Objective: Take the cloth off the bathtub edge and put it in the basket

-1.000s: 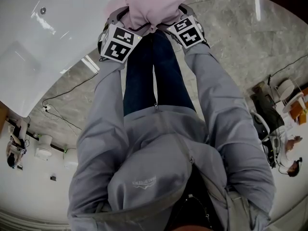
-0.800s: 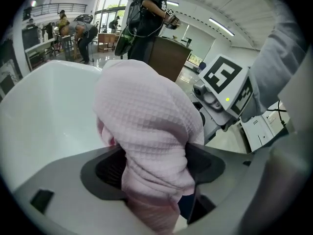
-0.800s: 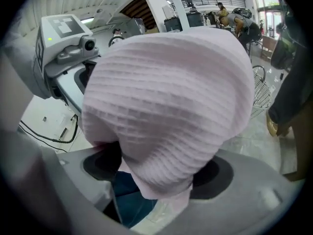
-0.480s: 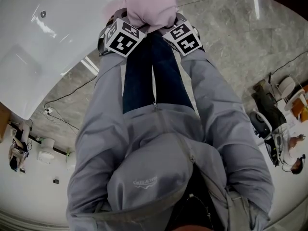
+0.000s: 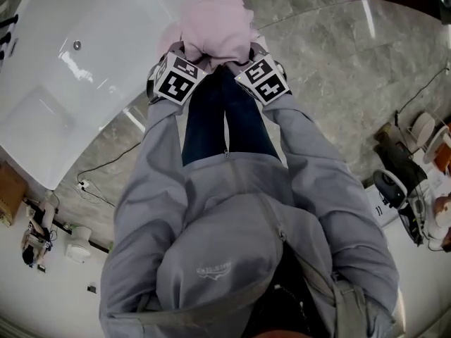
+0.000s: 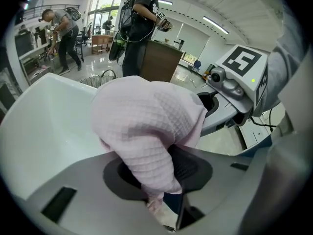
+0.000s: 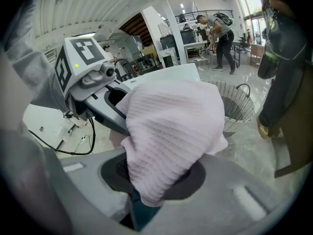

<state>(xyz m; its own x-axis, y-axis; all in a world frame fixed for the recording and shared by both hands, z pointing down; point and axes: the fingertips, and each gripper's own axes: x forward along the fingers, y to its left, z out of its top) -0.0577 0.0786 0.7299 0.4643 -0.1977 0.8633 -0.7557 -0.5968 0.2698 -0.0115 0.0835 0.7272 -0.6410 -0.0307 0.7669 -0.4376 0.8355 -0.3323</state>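
Note:
A pink waffle-weave cloth (image 5: 215, 27) is bunched between my two grippers, in front of the person's legs and beside the white bathtub (image 5: 70, 83). My left gripper (image 5: 184, 49) has its jaws closing, and a fold of the cloth (image 6: 146, 126) is pinched between them. My right gripper (image 5: 248, 48) is closing too, with the cloth (image 7: 171, 131) running down between its pads. Each gripper view shows the other gripper close alongside. A wicker basket (image 7: 237, 106) stands on the floor beyond the tub's end; it also shows as the basket (image 6: 100, 80) behind the cloth.
Several people (image 6: 142, 23) stand and work near a brown counter (image 6: 159, 60) behind the basket. A dark-clothed person (image 7: 286, 82) stands close at the right. Cables (image 5: 106, 164) trail over the marble floor beside the tub.
Both grippers and the cloth bundle have drawn slightly back toward the body, and more of the tub now shows at the left.

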